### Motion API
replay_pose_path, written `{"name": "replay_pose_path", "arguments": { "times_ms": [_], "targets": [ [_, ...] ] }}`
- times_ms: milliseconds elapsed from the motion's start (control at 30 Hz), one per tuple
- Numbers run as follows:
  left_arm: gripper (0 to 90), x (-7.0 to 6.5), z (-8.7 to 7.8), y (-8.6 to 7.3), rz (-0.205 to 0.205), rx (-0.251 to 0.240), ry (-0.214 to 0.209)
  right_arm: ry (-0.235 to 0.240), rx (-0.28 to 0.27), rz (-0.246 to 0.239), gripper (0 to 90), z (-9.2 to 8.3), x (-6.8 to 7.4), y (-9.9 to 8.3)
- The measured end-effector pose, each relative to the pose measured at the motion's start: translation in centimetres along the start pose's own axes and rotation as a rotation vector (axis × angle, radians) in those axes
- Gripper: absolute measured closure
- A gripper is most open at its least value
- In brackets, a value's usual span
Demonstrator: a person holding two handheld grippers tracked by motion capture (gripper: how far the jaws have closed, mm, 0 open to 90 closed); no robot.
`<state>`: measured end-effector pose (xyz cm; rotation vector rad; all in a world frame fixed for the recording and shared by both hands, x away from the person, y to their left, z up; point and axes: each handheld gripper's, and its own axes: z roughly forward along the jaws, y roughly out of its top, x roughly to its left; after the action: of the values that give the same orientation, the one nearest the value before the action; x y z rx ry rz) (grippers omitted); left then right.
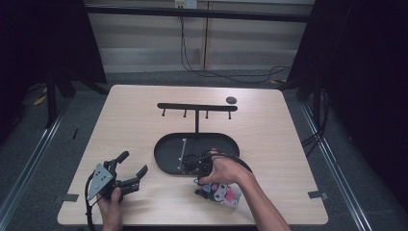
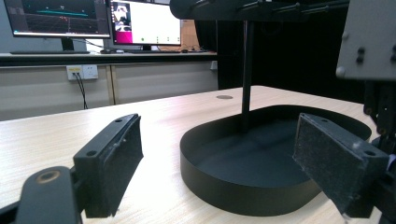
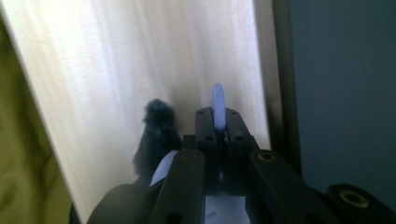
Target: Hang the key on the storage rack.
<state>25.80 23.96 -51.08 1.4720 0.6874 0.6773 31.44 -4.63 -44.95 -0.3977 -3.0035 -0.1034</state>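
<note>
Your right gripper (image 3: 218,122) has its jaws closed tight on a thin pale-blue disc (image 3: 218,103), which stands on edge between the pads with its rounded top protruding above them; a dark fuzzy piece (image 3: 156,135) hangs just beside the jaws. In the high view, that gripper (image 1: 206,185) sits under your right hand (image 1: 225,169) at the near rim of the black oval tray (image 1: 166,149), with pink and pale pieces (image 1: 226,192) bunched beside it. Your left gripper (image 1: 131,169) rests on the table (image 1: 269,125) left of the tray, jaws spread wide and holding nothing.
</note>
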Motion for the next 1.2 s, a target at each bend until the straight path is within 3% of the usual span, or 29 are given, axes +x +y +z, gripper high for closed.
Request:
{"name": "replay_pose_path", "arguments": {
  "times_ms": [300,467,767,1033,1200],
  "targets": [
    [15.3,0.0,0.0,0.0,0.000,0.001,0.000,0.015,-0.001,0.018,87.0,-2.1,0.0,-0.9],
    [15.3,0.0,0.0,0.0,0.000,0.001,0.001,0.035,0.015,0.004,87.0,-3.2,0.1,-1.2],
    [15.3,0.0,0.0,0.0,0.000,0.002,0.001,0.041,-0.044,0.013,87.0,-6.5,0.0,-1.9],
    [15.4,0.0,0.0,0.0,0.000,0.002,0.001,-0.001,-0.054,0.009,87.1,-9.1,0.1,-1.6],
    [15.4,0.0,0.0,0.0,0.000,0.002,0.001,-0.009,-0.110,0.014,87.1,-10.9,0.0,-1.7]
  ]
}}
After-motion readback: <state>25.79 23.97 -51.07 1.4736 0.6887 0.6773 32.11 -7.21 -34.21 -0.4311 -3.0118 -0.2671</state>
